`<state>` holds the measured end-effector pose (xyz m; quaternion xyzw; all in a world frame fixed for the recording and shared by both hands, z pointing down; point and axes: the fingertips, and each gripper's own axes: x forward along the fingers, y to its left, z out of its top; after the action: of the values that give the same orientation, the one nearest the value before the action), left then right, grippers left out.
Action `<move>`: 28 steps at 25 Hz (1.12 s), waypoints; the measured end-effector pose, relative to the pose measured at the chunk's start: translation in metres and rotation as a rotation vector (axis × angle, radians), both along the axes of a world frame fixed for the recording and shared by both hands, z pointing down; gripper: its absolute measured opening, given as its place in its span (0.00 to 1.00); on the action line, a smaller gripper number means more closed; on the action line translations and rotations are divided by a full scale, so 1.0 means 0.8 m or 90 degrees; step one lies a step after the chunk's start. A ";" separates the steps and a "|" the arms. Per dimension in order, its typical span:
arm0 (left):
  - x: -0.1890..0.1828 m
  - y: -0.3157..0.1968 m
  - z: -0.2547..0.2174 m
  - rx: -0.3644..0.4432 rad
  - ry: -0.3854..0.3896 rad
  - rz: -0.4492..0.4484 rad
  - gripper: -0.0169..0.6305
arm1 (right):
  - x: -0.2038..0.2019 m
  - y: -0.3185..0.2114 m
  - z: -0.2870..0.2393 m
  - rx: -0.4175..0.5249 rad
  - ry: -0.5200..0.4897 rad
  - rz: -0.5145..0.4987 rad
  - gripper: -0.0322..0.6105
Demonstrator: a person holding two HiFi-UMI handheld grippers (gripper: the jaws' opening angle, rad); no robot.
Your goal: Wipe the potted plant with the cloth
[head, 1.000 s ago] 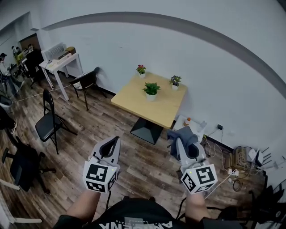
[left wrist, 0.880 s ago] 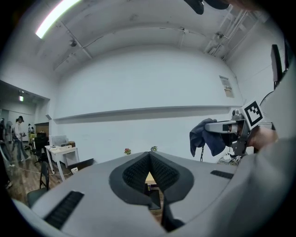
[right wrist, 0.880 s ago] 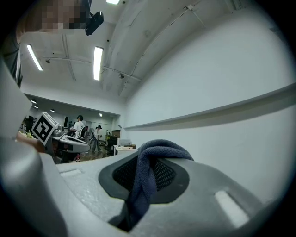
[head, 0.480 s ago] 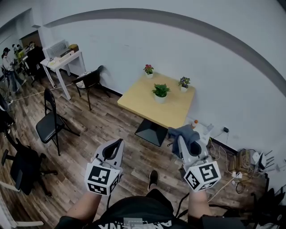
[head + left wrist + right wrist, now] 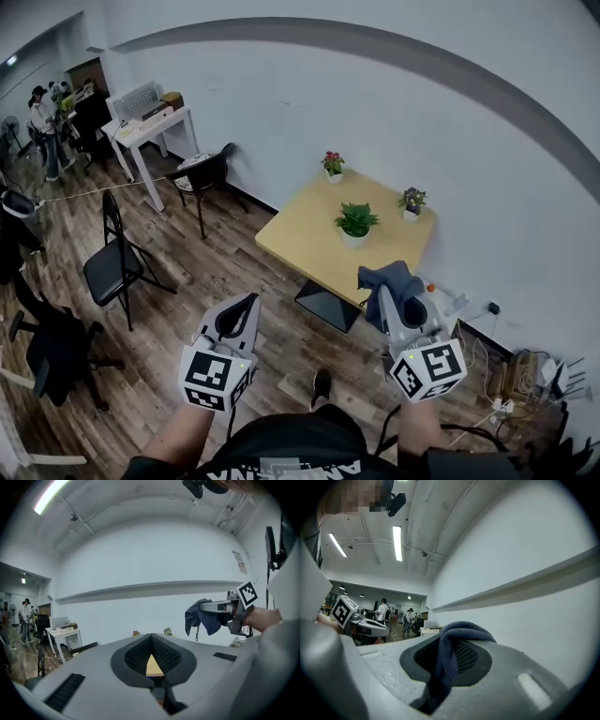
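Observation:
Three potted plants stand on the yellow table (image 5: 302, 242): a green leafy plant (image 5: 355, 221) in a white pot at the middle, a pink-flowered plant (image 5: 332, 163) at the far corner, and a small one (image 5: 411, 200) by the wall. My right gripper (image 5: 385, 294) is shut on a dark blue cloth (image 5: 390, 279), which hangs over its tips (image 5: 451, 651) and hides the pads. My left gripper (image 5: 250, 302) is shut and holds nothing; its tips (image 5: 151, 637) meet, and it points at the table's near side. Both grippers are well short of the table.
Black chairs (image 5: 111, 267) stand on the wooden floor at the left, another (image 5: 208, 173) by the wall. A white desk (image 5: 150, 127) with a printer is at the back left, people beyond it. Cables and power strips (image 5: 525, 375) lie at the right.
The table and plants have come nearer and shifted right in the head view as both grippers were carried forward. A foot now shows on the floor between them. The jaws are unchanged.

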<state>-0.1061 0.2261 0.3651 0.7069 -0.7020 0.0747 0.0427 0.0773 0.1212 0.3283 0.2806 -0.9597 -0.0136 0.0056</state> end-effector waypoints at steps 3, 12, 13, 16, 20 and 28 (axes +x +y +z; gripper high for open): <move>-0.006 -0.043 0.000 -0.005 -0.002 -0.003 0.03 | -0.011 -0.044 0.000 0.001 0.011 -0.015 0.12; -0.001 -0.168 0.016 -0.041 0.004 0.008 0.03 | -0.003 -0.159 0.014 -0.025 0.015 -0.020 0.12; 0.001 -0.182 0.017 -0.044 0.000 0.012 0.03 | 0.000 -0.171 0.015 -0.027 0.014 -0.019 0.12; 0.008 -0.226 0.020 -0.051 -0.013 0.027 0.03 | 0.007 -0.205 0.017 -0.032 0.007 -0.015 0.12; 0.022 -0.275 0.024 -0.060 -0.033 0.043 0.03 | 0.017 -0.245 0.022 -0.038 0.012 -0.027 0.12; 0.030 -0.344 0.027 -0.071 -0.056 0.094 0.03 | 0.024 -0.307 0.021 -0.035 0.001 -0.012 0.12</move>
<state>-0.0818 -0.0491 0.3868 0.7492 -0.6441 0.1476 0.0451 0.0964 -0.1242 0.3451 0.2713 -0.9623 0.0127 0.0136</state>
